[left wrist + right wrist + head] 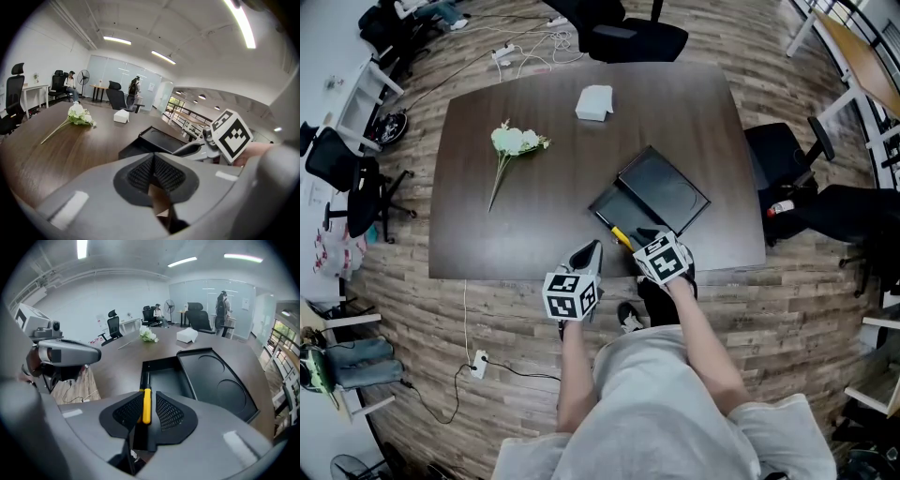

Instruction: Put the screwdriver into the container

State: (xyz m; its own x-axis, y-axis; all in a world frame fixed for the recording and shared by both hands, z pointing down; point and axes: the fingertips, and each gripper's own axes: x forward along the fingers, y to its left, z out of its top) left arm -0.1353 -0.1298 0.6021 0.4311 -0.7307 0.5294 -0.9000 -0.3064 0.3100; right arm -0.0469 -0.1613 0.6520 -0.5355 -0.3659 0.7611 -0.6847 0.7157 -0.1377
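Right gripper (148, 399) pinched on the yellow screwdriver (146, 412), grip looks light. Tip sits over the container (208, 380). Left gripper (153, 172) jaws closed, empty.

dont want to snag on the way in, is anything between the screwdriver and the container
Nothing visible does. The screwdriver sits between the jaws of the right gripper, its shaft pointing into the container. The compartment looks empty, and the lid lies open to the side.

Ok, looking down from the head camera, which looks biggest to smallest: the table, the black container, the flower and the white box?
1. Table
2. Black container
3. Flower: longer than the box, counting its stem, though thinner
4. White box
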